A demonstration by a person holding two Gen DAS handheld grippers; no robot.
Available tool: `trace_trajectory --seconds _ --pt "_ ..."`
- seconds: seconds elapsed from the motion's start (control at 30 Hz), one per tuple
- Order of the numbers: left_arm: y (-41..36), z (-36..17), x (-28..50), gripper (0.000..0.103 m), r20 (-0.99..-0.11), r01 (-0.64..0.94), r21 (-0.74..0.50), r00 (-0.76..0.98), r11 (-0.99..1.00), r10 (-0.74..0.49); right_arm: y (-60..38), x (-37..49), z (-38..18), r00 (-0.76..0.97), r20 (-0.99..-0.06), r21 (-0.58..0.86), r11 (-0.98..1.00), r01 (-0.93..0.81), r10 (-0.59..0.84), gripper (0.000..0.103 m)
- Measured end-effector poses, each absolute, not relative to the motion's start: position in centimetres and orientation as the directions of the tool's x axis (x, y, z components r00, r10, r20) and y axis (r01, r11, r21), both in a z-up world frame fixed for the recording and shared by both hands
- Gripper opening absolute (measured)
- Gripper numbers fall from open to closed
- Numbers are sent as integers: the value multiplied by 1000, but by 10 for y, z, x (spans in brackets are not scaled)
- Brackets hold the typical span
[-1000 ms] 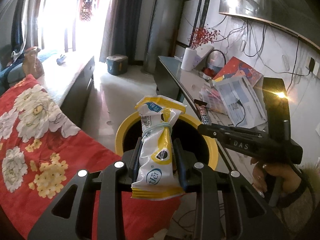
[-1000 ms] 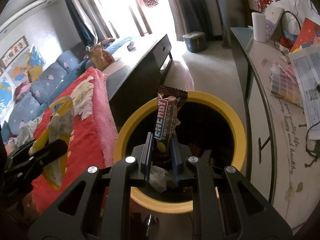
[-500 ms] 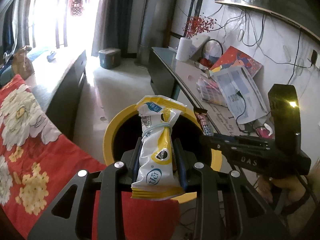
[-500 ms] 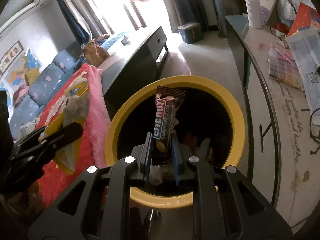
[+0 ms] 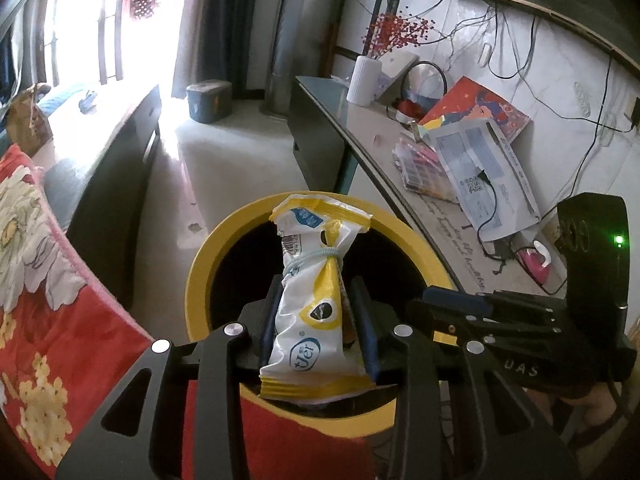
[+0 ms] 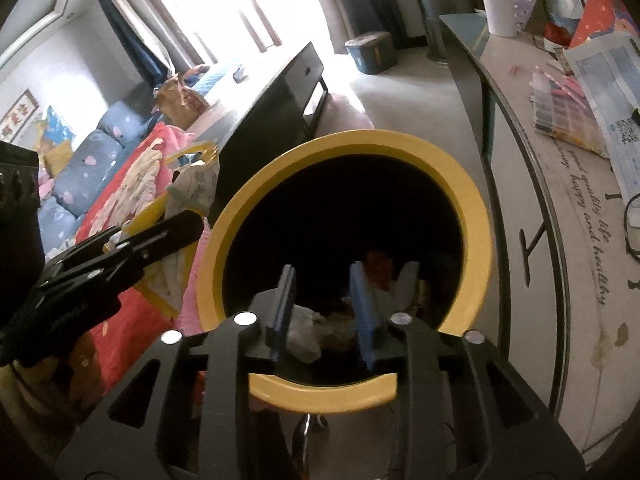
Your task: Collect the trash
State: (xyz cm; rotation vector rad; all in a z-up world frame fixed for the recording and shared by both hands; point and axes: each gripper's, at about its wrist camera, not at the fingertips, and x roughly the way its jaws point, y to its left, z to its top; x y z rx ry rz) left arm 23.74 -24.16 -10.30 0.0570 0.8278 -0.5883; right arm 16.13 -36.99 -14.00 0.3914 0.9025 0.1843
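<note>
Right wrist view alone showed inside the yellow-rimmed bin (image 6: 476, 216): crumpled wrappers (image 6: 308, 332) and scraps at the bottom. Right gripper (image 6: 324, 312) was over the bin mouth, jaws opening, nothing between them.

Left wrist view alone showed the front of the white-and-yellow snack bag (image 5: 316, 304), tied with a band near its top, standing between the fingers of the left gripper (image 5: 316, 320) above the bin opening. Those jaws were opening; could not tell whether the pads still pressed on it.

Writing: "tJer" partly legible on the bag; "DAS" on the right gripper body; "happy and healthy" on the side table (image 6: 580, 280).
</note>
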Motion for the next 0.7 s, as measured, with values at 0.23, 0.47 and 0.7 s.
trace_trajectory --seconds 0.23,0.47,0.7 --pt "-236 -91 231 64 -680 501 -162 568 850 -465 -380 151 -136 628 -724 401 915 48 285 44" --pt "-213 -75 219 90 -659 445 -166 614 880 -434 -379 138 -117 673 -705 355 933 64 223 73" --pt "-181 -57 200 96 -631 378 -145 677 914 -379 -371 125 -96 710 -675 337 940 52 202 84"
